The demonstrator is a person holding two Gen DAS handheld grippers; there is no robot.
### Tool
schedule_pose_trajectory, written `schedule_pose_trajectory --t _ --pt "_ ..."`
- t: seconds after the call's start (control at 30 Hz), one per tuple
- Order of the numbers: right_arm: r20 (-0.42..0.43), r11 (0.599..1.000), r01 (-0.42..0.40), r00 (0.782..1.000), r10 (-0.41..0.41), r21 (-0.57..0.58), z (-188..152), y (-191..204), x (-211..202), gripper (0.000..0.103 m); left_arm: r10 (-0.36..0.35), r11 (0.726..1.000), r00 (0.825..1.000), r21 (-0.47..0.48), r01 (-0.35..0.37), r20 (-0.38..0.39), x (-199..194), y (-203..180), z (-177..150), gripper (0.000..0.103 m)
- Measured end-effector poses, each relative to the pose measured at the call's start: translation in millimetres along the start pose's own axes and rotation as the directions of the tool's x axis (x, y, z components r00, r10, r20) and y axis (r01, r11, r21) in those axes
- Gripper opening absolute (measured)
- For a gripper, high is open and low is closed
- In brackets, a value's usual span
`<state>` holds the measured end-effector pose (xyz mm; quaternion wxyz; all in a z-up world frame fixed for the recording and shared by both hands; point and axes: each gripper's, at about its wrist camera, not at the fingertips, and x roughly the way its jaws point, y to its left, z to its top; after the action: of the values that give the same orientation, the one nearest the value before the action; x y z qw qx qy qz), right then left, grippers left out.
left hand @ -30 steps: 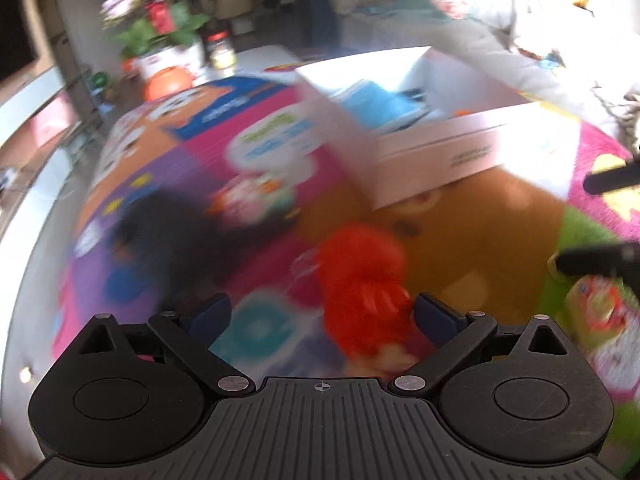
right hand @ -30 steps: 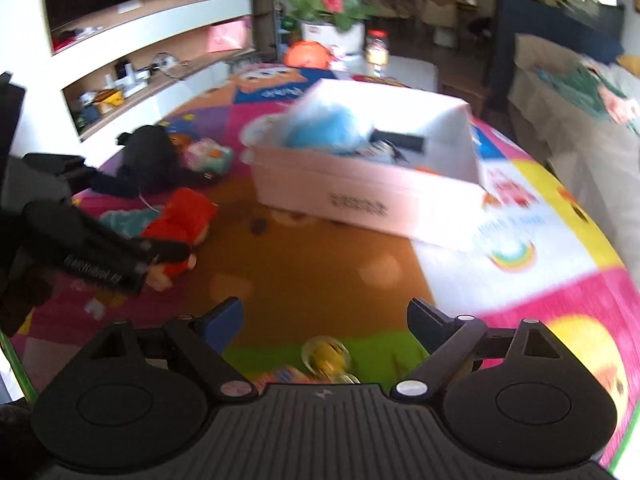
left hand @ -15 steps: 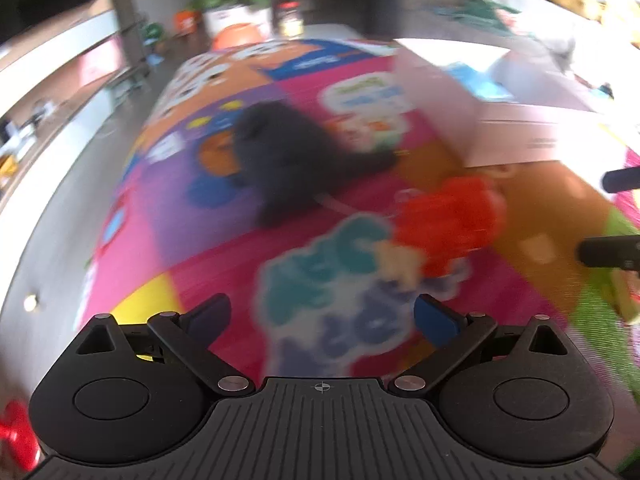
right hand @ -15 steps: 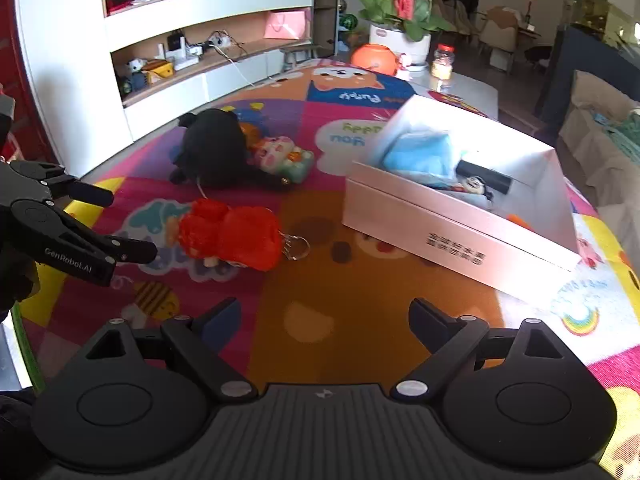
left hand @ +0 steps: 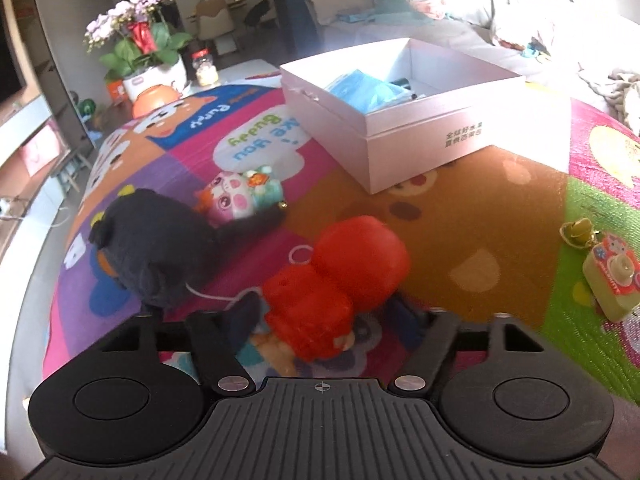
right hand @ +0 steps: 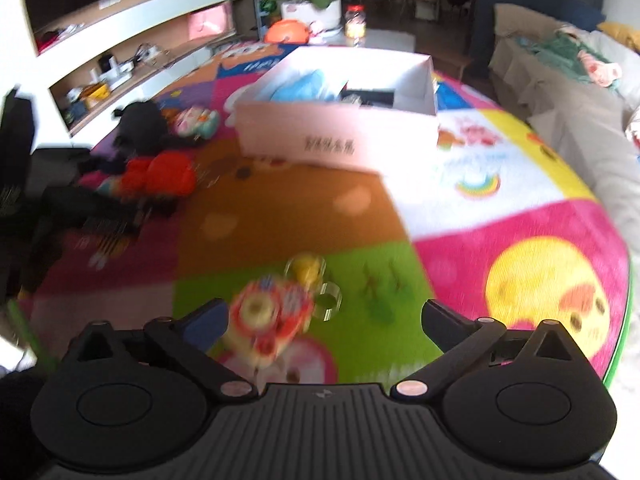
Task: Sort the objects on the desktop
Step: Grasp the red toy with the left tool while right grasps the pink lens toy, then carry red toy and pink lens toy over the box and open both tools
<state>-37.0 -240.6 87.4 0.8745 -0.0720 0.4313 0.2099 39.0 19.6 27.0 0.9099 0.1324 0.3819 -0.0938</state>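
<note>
The left tongs (left hand: 326, 316) are closing around a red plush toy (left hand: 340, 280) that lies on the colourful cartoon mat (left hand: 500, 240) covering the worktop; the toy sits between the two fingers, whose tips are blurred and partly hidden behind it, so I cannot tell whether the pads press on it yet. Just left of the red toy lies a black plush toy (left hand: 152, 248), and beyond that, touching its far side, a small pink and teal pig figure (left hand: 240, 196). Farther back on the mat stands an open pale pink box (left hand: 420, 136) holding something blue (left hand: 360, 90) and a dark item. Off to the right, on the green patch, lie a small toy camera keychain (left hand: 612, 280) and a yellowish charm (left hand: 578, 232) beside it. The right tongs (right hand: 324, 320) are spreading open over that same keychain (right hand: 268, 320), which shows blurred just inside the left finger (right hand: 204, 320), with nothing pressed against the right finger. A potted orchid with pink flowers (left hand: 140, 40) and a glass jar (left hand: 204, 68) stand past the far end of the mat.
</note>
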Motion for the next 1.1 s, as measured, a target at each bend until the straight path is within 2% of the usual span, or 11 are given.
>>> schedule_pose_trajectory --t 0.1,0.13,0.23,0.33,0.47,0.6,0.7,0.73,0.8,0.87,1.1 --pt "-0.02 0.999 -0.002 1.0 0.001 -0.046 -9.6 7.6 5.6 0.102 -0.01 1.0 1.0 -0.004 0.01 -0.007 -4.0 -3.2 0.0 0.059" --pt "-0.027 0.999 -0.007 1.0 0.006 -0.053 -10.1 10.1 9.1 0.102 -0.018 1.0 1.0 -0.004 0.018 -0.011 -6.6 -4.3 -0.5 0.05" --pt "-0.03 0.997 -0.034 0.999 0.032 -0.071 -7.2 17.5 17.9 0.102 -0.111 0.993 0.993 -0.051 0.109 -0.05 -18.5 -3.4 -2.2 0.05" --pt "-0.025 0.994 -0.051 0.999 0.048 -0.1 -3.2 26.3 23.6 0.102 -0.21 0.976 0.975 -0.071 0.206 -0.07 -32.3 -6.3 -5.5 0.057" --pt "-0.026 0.993 -0.043 0.999 0.04 -0.114 2.0 34.2 32.4 0.102 -0.154 0.987 0.987 -0.05 0.153 -0.035 -36.8 -13.4 -2.8 0.081" --pt "-0.046 0.995 -0.047 0.998 0.043 -0.087 5.4 35.5 40.4 0.086 -0.132 0.985 0.99 -0.117 0.126 -0.044 -17.8 -11.5 10.7 0.082" --pt "-0.045 0.996 -0.022 0.999 0.018 -0.081 5.5 37.3 42.6 0.076 -0.124 0.986 0.99 -0.121 0.116 -0.063 -1.2 -16.5 15.8 0.079" --pt "-0.041 0.996 -0.015 0.999 0.012 -0.084 4.9 37.7 41.5 0.068 -0.121 0.987 0.99 -0.117 0.113 -0.069 2.2 -18.3 16.3 0.075" --pt "-0.037 0.996 0.001 0.999 -0.004 -0.094 4.0 37.6 38.2 0.06 -0.122 0.987 0.989 -0.115 0.112 -0.078 5.7 -19.5 16.4 0.065" --pt "-0.045 0.996 -0.001 0.999 -0.004 -0.09 3.2 34.6 35.4 0.06 -0.122 0.988 0.99 -0.105 0.114 -0.077 2.3 -20.0 16.5 0.053" --pt "-0.048 0.993 -0.009 0.999 0.003 -0.118 3.4 29.4 24.1 0.06 -0.146 0.989 0.983 -0.032 0.144 -0.108 -23.1 -30.4 8.8 0.053"
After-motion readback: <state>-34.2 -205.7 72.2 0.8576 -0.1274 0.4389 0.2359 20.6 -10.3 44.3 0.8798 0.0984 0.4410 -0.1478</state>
